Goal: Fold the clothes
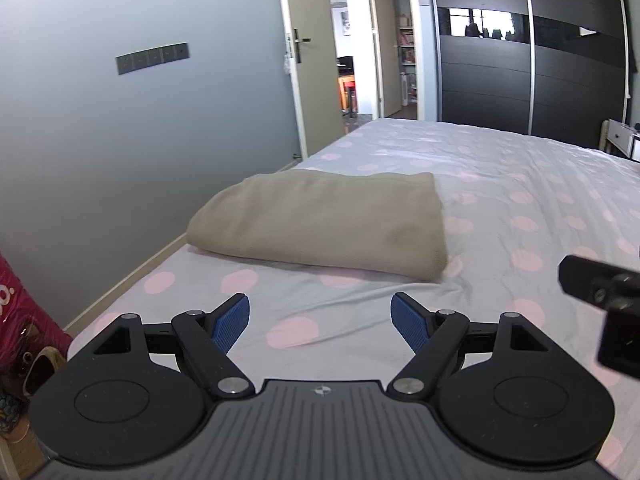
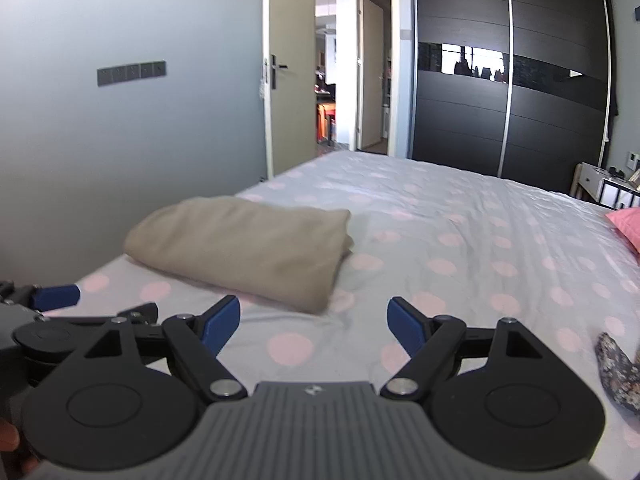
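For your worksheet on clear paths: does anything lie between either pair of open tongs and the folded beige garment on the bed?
Nothing visible does. Only bare polka-dot bedsheet lies between the left tongs, the right tongs and the folded beige garment.

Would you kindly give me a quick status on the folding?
Both hand-held grippers open, empty: left, right. Beige garment folded on bed, ahead of both. Nothing in the way.
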`<state>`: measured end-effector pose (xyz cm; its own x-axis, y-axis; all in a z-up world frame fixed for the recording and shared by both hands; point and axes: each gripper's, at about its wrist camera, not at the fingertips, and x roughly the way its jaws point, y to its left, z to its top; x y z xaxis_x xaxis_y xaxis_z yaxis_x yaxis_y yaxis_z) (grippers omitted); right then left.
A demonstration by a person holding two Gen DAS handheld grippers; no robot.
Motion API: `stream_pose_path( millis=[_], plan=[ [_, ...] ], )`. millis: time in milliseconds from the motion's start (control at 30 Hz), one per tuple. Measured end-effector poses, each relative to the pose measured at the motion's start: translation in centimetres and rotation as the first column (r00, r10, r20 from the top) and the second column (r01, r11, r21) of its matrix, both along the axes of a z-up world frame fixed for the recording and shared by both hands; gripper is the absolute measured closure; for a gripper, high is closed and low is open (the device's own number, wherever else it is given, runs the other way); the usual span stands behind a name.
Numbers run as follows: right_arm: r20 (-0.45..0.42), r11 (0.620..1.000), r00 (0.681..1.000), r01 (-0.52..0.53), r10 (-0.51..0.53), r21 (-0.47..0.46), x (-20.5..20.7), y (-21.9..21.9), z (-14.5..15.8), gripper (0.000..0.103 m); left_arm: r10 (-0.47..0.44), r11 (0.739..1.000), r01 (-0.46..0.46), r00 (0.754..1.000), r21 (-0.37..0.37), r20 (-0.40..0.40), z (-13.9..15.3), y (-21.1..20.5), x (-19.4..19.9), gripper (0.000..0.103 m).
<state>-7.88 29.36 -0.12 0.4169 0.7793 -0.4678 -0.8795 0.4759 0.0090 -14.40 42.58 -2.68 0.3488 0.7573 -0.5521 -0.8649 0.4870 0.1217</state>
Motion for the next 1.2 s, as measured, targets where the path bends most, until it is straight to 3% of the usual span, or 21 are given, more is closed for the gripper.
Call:
stream_pose_path(
  millis=[267,500,1200],
  plan=[
    [-0.008,0.999,1.000,0.017,-0.017,-0.036,-0.2,-1.1,-1.9,0.020,-0.039,0.998,0.038,0.999,-0.049,-0.012,-1.2,-1.0,1.0,0.025],
    [-0.032,0.999,0.999,0.016,-0.017,-0.035,-0.3,-1.1,-2.3,0.020,-0.017,0.999,0.017,1.000,-0.039,-0.014,-1.6,-1.5,1.1,0.025],
    [0.004,0.999,1.000,0.011,-0.011,-0.040,-1.3,-1.1,-1.6,0.020,-0.006,1.000,0.006,1.000,-0.023,0.015,-0.7,-1.8,0.1,0.026]
  ],
)
